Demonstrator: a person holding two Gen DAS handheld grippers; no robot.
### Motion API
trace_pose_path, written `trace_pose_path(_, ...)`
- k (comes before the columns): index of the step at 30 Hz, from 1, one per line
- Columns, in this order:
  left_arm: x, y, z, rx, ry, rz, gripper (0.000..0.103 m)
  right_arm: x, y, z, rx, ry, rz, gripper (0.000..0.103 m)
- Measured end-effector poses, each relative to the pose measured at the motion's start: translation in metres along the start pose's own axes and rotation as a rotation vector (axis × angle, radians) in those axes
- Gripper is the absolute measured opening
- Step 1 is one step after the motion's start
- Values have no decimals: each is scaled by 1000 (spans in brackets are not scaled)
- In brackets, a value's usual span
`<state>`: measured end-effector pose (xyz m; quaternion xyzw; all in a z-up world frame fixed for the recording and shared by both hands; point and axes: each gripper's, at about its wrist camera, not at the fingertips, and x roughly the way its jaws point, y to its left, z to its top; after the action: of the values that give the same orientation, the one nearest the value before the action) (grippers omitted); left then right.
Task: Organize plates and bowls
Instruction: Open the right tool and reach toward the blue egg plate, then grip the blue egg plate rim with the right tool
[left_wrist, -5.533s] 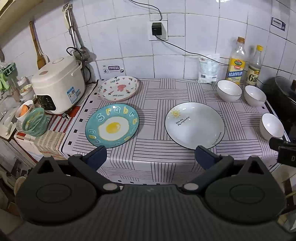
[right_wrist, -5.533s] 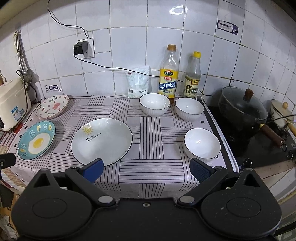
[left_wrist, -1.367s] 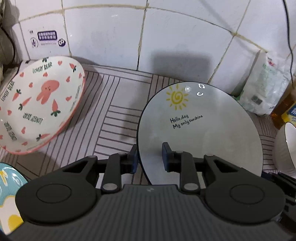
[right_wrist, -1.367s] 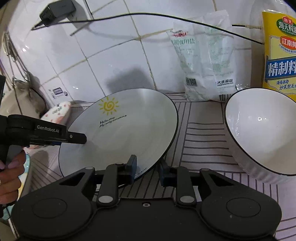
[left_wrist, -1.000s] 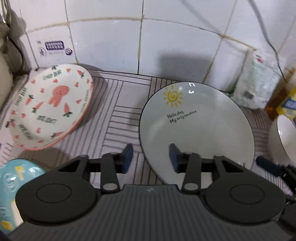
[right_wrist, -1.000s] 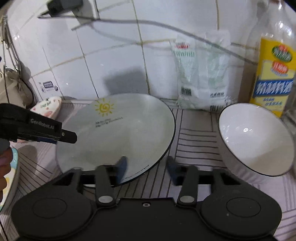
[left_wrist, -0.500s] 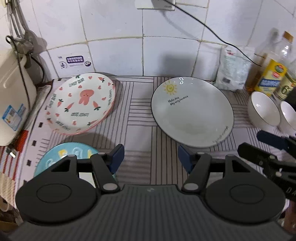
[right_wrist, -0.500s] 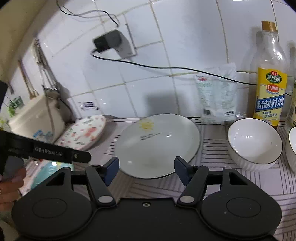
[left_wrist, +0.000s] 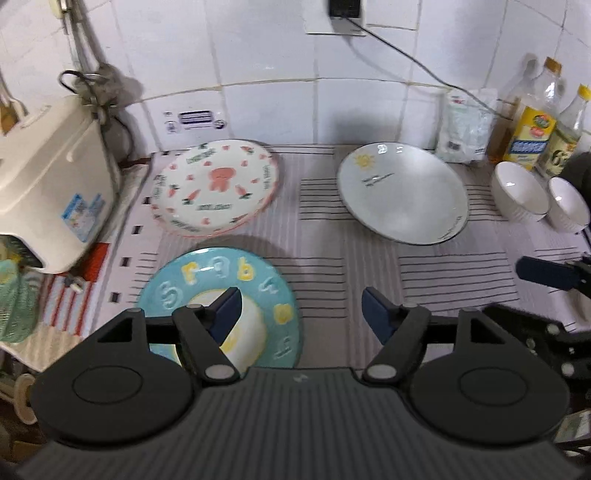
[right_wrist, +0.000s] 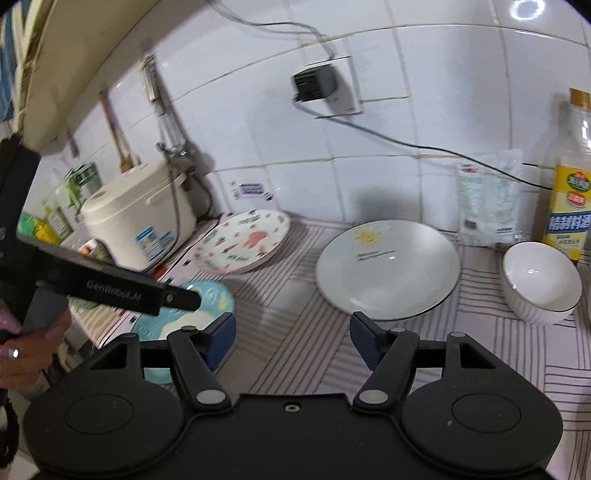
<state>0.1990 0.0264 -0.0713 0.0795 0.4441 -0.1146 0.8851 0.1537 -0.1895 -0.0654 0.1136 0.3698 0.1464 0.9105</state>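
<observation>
while bottles (left_wrist: 532, 122) stand behind, bowls (left_wrist: 521, 192) crowd right.

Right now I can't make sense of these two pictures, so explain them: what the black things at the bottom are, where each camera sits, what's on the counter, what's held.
No robot here: a person holds a two-finger gripper in each hand, each with a camera looking along its fingers. One picture looks from the left gripper, the other from the right gripper. Both have just been opening and hold nothing. On the striped cloth lie a white sun plate near the wall, a rabbit-pattern plate, a blue egg plate and white bowls. A rice cooker stands at the left, bottles at the right.
</observation>
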Motion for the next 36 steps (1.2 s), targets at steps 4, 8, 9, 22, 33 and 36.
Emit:
trace_pose_path(4, -7, 11, -10, 8, -8, 20, 77, -2, 20, -6, -43, 22, 12, 73)
trace_pose_path(8, -9, 25, -22, -9, 6, 51, 77, 1, 36, -12, -68, 43, 28, 73)
trace_pose_path(9, -9, 28, -24, -13, 11, 52, 77, 2, 40, -14, -74, 50, 32, 73)
trace_pose_path(22, 11, 96, -76, -86, 66, 80, 79, 48, 73, -43, -73, 55, 160, 73)
trace_pose_path(33, 60, 134, -104, -133, 62, 105, 85, 129, 75, -60, 41, 109, 204, 67)
trace_pose_path(36, 68, 141, -107, -162, 45, 100, 81, 142, 79, -61, 27, 110, 199, 64)
